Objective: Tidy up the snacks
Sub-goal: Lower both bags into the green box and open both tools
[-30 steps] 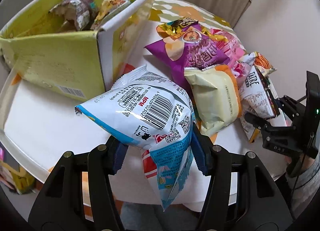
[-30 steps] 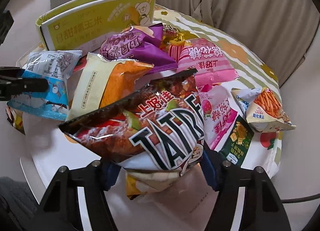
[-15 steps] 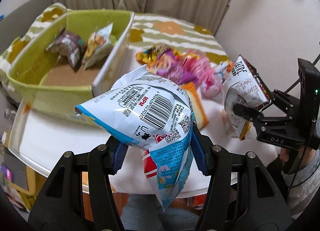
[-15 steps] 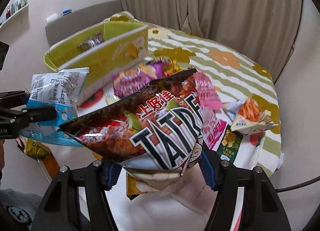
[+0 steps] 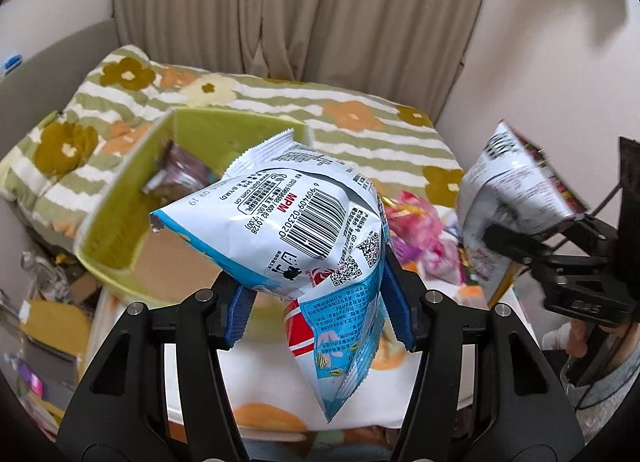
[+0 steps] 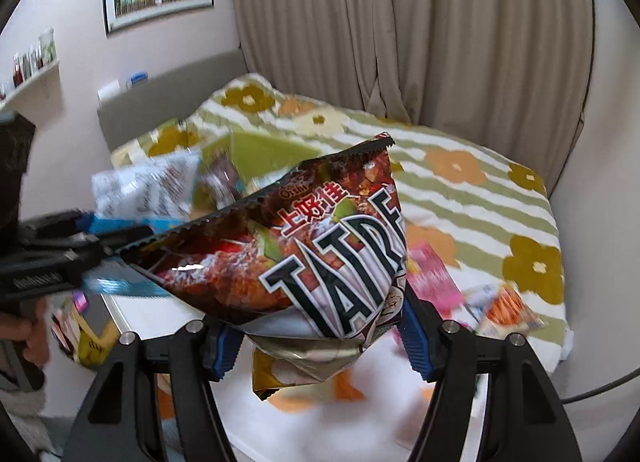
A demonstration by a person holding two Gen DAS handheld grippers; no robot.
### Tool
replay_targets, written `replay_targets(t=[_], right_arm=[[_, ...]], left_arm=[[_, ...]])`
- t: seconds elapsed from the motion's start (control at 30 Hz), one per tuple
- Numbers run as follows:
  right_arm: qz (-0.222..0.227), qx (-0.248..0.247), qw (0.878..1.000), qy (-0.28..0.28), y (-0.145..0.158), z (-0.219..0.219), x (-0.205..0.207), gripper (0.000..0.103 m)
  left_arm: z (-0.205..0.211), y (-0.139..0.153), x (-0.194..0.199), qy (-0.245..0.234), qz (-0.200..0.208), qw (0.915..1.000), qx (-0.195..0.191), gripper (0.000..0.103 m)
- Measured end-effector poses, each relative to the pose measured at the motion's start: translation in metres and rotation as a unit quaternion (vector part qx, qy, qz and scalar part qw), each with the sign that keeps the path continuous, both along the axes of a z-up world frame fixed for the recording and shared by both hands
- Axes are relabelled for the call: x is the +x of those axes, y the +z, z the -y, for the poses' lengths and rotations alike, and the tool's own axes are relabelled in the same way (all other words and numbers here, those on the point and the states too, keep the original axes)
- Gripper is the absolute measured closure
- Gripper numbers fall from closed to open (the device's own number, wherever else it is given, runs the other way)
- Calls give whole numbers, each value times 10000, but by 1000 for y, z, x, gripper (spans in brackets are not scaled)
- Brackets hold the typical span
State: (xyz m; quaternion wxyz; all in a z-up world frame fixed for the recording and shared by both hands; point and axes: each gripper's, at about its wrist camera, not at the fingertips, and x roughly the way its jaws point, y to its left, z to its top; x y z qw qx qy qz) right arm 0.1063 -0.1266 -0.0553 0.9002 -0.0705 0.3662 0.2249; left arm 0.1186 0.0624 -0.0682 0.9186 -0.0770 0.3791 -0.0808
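Observation:
My left gripper [image 5: 318,308] is shut on a white and blue snack bag [image 5: 288,229] with a barcode, held in the air above the table. My right gripper [image 6: 320,336] is shut on a dark red snack bag [image 6: 288,262] with big black letters, also lifted. In the left wrist view the dark bag [image 5: 516,201] hangs at the right in the right gripper [image 5: 516,246]. In the right wrist view the blue bag [image 6: 144,189] shows blurred at the left. Below lies the open green cardboard box [image 5: 116,221] with a brown packet [image 5: 180,177] inside.
Pink and purple snack bags [image 5: 420,229] lie on the white table [image 5: 256,374] right of the box. An orange-print bag [image 6: 504,310] lies near the table's right side. A bed with a flowered striped cover [image 6: 472,189] and curtains stand behind. A person's hand [image 6: 28,338] shows at the left.
Both grippers have risen with their bags. The table, box and remaining snacks have dropped lower and farther in both views, and the bed and curtains have come into view.

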Motion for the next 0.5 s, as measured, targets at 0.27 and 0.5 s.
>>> replay_targets(t=[0.27,0.5], right_arm=[[-30,201,9997,97,10,-91,40,40],[-320,270,9991,-114,-7,-150,72,40]], left_arm=[[-77,-4,55,-26,-299,9993,209,49],[-121,-35,102,-338,-733,9958,442,49]])
